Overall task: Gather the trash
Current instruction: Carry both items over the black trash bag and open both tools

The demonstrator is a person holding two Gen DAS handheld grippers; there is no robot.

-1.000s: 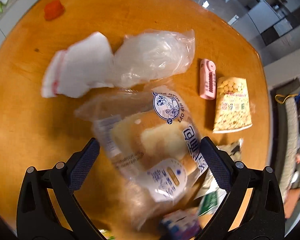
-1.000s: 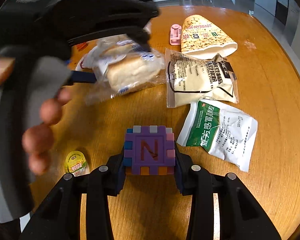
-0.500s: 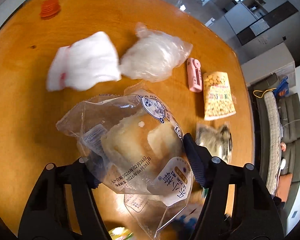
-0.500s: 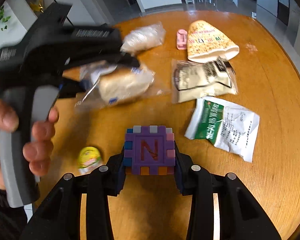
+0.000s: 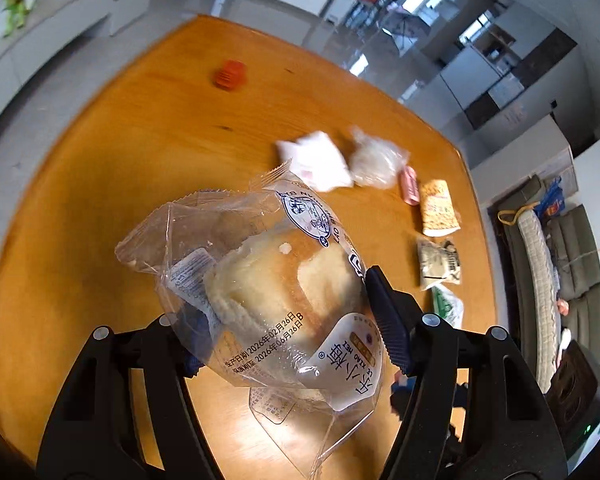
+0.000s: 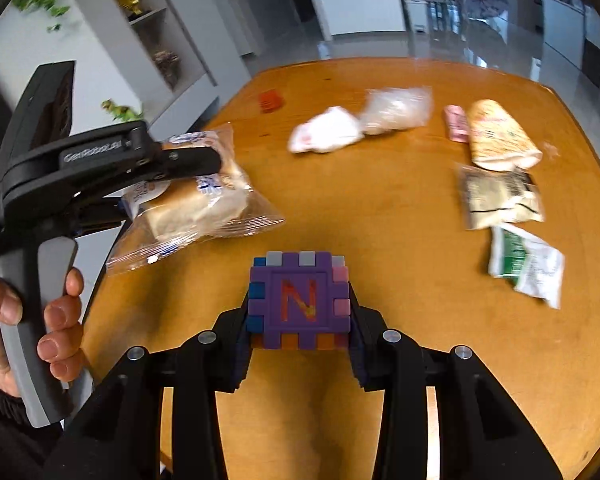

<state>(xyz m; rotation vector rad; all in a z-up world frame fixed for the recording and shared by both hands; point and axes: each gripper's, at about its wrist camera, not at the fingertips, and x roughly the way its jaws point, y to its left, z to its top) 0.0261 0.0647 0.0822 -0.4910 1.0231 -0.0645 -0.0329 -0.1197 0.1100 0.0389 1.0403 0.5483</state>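
Your left gripper has its fingers clamped on the bread bag, long axis running away from you, lifted clear of the tabletop. Your right gripper grips the purple block. The remaining wrappers lie farther off, nearer your right.

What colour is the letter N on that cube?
Orange-red, set in a purple face of the cube. The right wrist view shows it best.

Bright daylight | glare on table | far items blurred | fisheye edges
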